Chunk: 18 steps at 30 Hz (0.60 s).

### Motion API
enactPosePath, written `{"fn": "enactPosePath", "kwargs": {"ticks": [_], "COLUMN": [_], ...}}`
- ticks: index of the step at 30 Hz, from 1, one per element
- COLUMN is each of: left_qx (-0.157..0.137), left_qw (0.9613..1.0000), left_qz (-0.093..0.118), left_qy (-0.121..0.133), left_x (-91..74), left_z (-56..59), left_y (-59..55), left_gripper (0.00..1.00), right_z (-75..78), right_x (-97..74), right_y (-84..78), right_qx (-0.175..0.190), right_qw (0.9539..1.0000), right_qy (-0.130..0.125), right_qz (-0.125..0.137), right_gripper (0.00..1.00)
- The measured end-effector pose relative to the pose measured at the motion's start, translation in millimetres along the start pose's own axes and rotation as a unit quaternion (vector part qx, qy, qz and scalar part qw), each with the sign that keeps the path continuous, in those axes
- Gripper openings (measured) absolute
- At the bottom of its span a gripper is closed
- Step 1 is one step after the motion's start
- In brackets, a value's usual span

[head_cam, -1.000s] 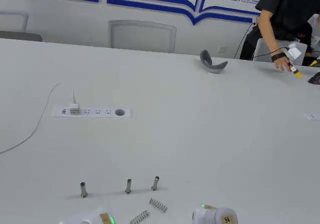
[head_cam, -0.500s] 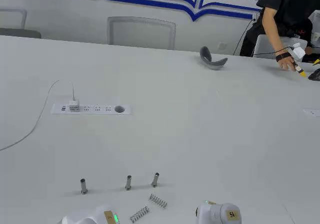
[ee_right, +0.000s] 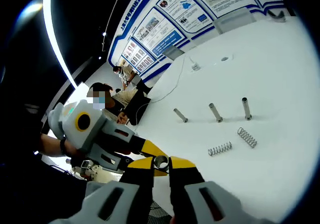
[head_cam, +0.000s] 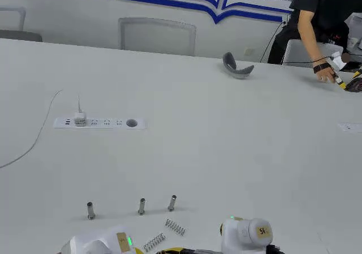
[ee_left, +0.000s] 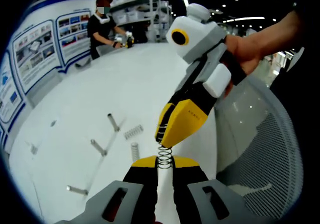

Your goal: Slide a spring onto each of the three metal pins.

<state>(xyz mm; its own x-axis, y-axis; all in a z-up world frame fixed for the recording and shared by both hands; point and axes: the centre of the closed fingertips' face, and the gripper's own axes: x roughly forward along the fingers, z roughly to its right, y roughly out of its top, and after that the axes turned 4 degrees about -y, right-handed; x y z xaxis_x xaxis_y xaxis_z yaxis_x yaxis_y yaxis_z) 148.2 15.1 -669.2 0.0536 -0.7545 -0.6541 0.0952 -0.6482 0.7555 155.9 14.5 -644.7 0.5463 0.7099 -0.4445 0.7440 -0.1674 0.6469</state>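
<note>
Spring [ee_left: 164, 156] pinched between left gripper [ee_left: 164, 167] and right gripper [ee_right: 161, 167] (both narrowed onto it), liable to flick away if squeezed unevenly.

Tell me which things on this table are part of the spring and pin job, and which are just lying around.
For the job: three metal pins, two loose springs, third spring gripped between left gripper and right gripper.
Lying about: power strip, plugged-in charger, grey curved piece.

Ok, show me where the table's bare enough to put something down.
Bare: the wide stretch between power strip and pins, and everything right of the pins. Crowded: the near edge, with springs, left gripper and right gripper.
</note>
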Motion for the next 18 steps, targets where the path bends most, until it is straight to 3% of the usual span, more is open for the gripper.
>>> {"fn": "enactPosePath", "kwargs": {"ticks": [8, 14, 18], "left_qx": [0.012, 0.025, 0.029], "left_qw": [0.9994, 0.9988, 0.9985], "left_qz": [0.029, 0.037, 0.041], "left_qy": [-0.011, -0.018, -0.021], "left_x": [-1.6, -2.7, -3.7], "left_z": [0.5, 2.0, 2.6], "left_y": [15.8, 23.1, 26.1], "left_gripper": [0.09, 0.09, 0.09], "right_z": [-3.6, -4.7, -5.0], "right_x": [-10.4, -16.0, -16.1], "right_y": [8.8, 7.4, 6.7], "right_qx": [-0.073, -0.149, -0.172], "right_qw": [0.9967, 0.9857, 0.9807], "right_qy": [-0.005, -0.006, -0.005], "right_qz": [-0.035, -0.078, -0.093], "right_gripper": [0.13, 0.13, 0.13]}}
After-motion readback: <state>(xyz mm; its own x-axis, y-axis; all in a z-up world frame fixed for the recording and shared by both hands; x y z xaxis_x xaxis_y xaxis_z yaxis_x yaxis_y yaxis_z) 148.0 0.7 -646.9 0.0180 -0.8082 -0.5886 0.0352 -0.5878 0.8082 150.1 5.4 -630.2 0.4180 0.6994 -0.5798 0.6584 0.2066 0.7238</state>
